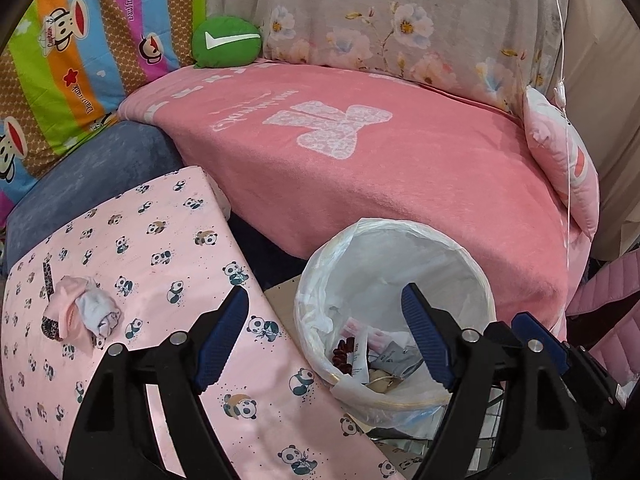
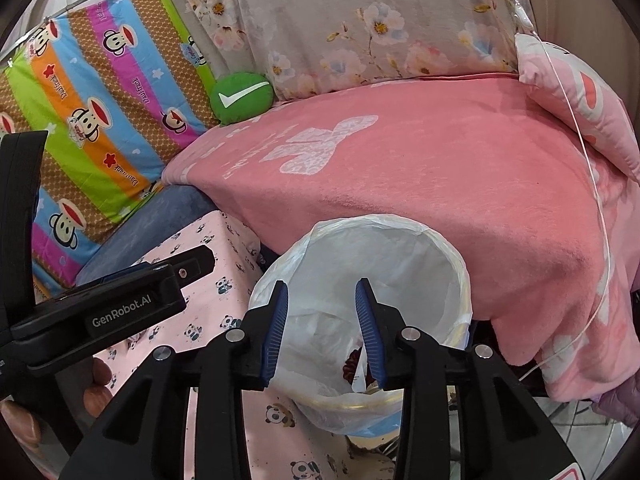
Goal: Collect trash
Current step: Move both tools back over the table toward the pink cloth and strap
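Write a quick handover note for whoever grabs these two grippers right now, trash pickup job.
Left gripper: open, empty, hanging by the near rim of the trash bin.
Right gripper: open, empty, above the bin's mouth.
Bin: lined with a white bag, standing between the pink blanket and the panda-print cover.
Done: wrappers and scraps already lie in the bin's bottom.
Left: a crumpled pink-and-white bundle sits on the panda-print cover; it may be trash, I cannot tell.
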A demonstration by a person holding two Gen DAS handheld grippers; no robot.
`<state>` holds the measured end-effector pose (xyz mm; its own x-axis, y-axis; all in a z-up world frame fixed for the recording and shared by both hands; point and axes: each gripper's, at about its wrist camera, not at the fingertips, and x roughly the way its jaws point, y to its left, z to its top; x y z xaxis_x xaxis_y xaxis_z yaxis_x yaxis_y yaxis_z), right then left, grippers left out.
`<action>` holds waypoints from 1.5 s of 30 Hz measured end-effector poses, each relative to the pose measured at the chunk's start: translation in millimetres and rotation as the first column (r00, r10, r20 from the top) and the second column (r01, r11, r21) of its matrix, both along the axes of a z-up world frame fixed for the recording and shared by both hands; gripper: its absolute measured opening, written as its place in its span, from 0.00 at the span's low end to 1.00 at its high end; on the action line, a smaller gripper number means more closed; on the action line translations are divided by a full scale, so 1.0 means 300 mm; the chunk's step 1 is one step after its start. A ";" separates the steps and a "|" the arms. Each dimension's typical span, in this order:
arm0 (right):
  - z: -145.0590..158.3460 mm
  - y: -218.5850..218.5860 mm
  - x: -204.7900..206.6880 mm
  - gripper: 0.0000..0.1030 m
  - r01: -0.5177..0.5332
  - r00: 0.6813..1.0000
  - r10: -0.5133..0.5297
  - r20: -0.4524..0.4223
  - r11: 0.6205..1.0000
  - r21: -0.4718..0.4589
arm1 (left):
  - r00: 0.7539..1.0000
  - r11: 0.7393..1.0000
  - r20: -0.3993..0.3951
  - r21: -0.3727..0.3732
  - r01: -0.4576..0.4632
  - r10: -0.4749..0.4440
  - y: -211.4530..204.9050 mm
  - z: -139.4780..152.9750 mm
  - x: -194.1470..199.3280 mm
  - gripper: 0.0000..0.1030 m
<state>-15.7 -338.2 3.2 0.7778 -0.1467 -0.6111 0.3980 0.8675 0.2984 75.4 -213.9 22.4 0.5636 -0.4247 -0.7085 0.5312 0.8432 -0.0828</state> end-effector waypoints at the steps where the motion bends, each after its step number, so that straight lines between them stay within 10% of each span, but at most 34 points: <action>1: 0.002 0.012 0.000 0.36 -0.005 1.000 0.005 0.000 1.000 -0.003 | 1.000 1.000 0.000 -0.002 -0.004 0.004 0.010 0.001 0.000 0.73; 45: 0.001 0.533 0.164 0.43 -0.260 0.964 0.255 -0.078 0.964 -0.063 | 0.949 0.952 -0.064 0.015 -0.307 0.307 0.646 -0.114 0.133 0.73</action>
